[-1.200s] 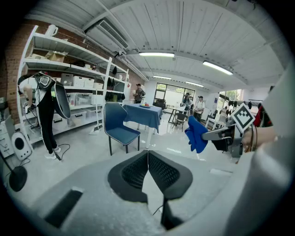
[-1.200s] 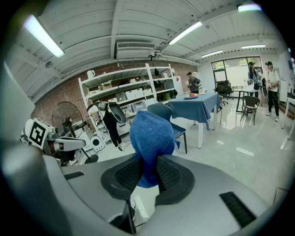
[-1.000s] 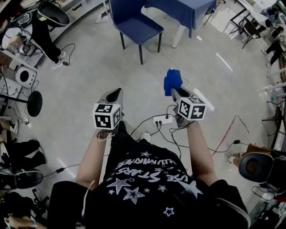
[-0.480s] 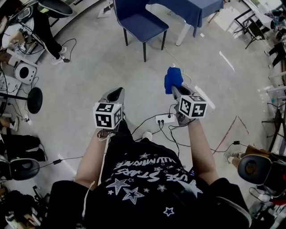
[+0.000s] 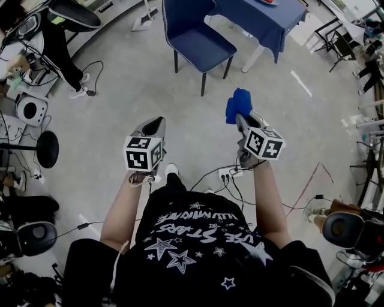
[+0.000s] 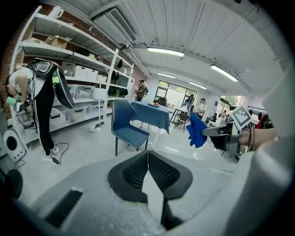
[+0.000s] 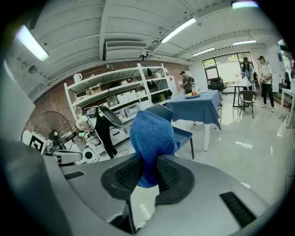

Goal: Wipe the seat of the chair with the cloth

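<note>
A blue chair [image 5: 201, 39] stands ahead on the grey floor, its seat [image 6: 132, 133] bare; it also shows behind the cloth in the right gripper view [image 7: 183, 133]. My right gripper [image 5: 241, 118] is shut on a bunched blue cloth [image 5: 237, 105], which sticks up between the pads [image 7: 148, 138] and hangs in the air well short of the chair. The left gripper [image 5: 154, 126] is held level beside it, its jaws shut with nothing between them [image 6: 148, 159]. From the left gripper view the cloth [image 6: 197, 130] appears at the right.
A table with a blue cloth [image 5: 264, 18] stands right behind the chair. Cables and a power strip [image 5: 229, 173] lie on the floor near my feet. A person [image 5: 57, 36] works at the left by shelves, with stools [image 5: 47, 149] and equipment around.
The chair and table have slid lower and nearer in the head view. Both grippers keep their pose, the right still holding the cloth.
</note>
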`<state>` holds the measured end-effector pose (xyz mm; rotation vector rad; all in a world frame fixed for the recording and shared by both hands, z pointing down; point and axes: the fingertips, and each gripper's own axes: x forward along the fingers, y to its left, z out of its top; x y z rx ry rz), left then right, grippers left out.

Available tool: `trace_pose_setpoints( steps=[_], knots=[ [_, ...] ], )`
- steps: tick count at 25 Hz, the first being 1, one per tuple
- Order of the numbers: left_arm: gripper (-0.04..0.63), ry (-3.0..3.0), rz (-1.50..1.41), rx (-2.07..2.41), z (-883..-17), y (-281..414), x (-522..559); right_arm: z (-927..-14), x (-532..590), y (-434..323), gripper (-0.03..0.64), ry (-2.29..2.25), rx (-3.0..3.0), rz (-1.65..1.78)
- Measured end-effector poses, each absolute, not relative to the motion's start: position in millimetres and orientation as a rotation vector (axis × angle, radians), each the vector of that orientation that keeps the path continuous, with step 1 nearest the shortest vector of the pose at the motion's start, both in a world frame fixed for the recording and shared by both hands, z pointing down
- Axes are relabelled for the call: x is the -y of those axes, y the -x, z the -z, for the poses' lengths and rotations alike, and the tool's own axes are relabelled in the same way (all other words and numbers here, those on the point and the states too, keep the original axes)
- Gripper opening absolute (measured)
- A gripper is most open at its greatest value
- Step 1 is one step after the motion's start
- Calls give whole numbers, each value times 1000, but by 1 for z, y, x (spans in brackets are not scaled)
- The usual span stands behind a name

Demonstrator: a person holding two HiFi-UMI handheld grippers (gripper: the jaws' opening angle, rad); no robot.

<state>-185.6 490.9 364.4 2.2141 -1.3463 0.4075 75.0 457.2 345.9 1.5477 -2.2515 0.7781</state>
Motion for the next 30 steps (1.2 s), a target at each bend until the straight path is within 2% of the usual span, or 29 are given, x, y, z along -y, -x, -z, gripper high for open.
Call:
trace_pose_setpoints(
  steps=[10, 18, 30],
  knots=[
    [20, -2228, -436, 1244, -381, 248, -412, -351, -406, -36, 71, -1649, 2116, -799],
    [20, -2221, -438, 1226, -388, 224, -384, -360, -358, -55, 71, -1638, 2108, -813],
    [20, -2103, -532, 1358, -404, 200, -259, -409, -183, -64, 71, -1477, 2199, -909]
  ],
)
